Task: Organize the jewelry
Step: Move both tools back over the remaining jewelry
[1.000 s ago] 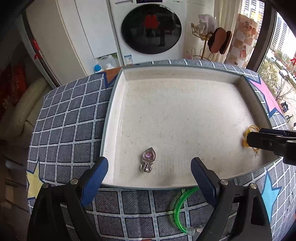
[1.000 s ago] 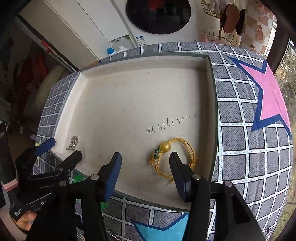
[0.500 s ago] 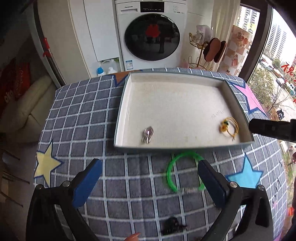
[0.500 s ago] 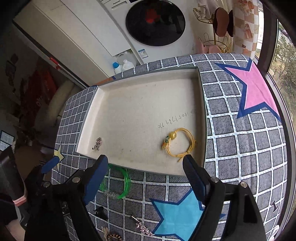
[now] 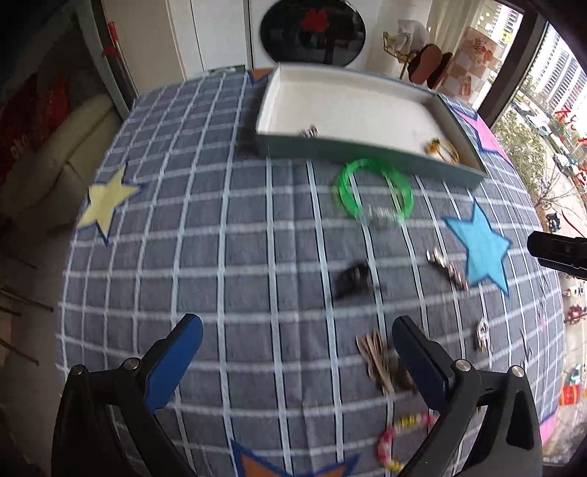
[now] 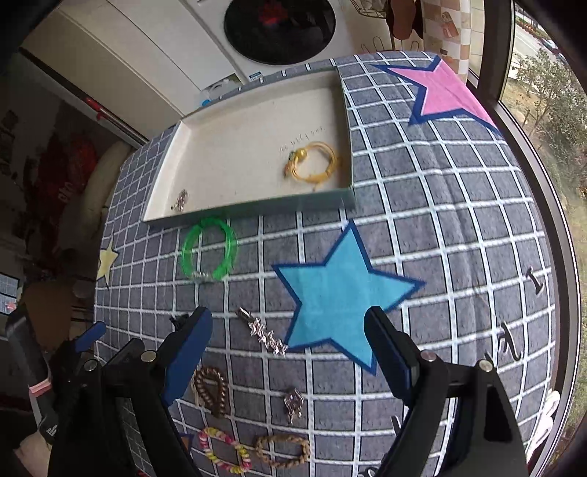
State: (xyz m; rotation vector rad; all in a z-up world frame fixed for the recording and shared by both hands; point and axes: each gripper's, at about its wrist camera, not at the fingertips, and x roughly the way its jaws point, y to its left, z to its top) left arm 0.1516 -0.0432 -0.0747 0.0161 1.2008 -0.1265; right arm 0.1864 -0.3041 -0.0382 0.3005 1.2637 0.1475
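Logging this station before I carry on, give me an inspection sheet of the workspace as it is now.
Surface: grey checked cloth with stars.
Job's things: tray holds yellow bracelet and silver pendant; green bangle, silver chain, brown bracelet, charm, beaded bracelet and braided bracelet lie on the cloth.
Clutter: nothing seen.
Grippers: left gripper open, empty; right gripper open, empty.
Cables: nothing seen.
Surroundings: washing machine, window.

Washing machine (image 6: 279, 31); perhaps hats (image 5: 429, 68) behind.
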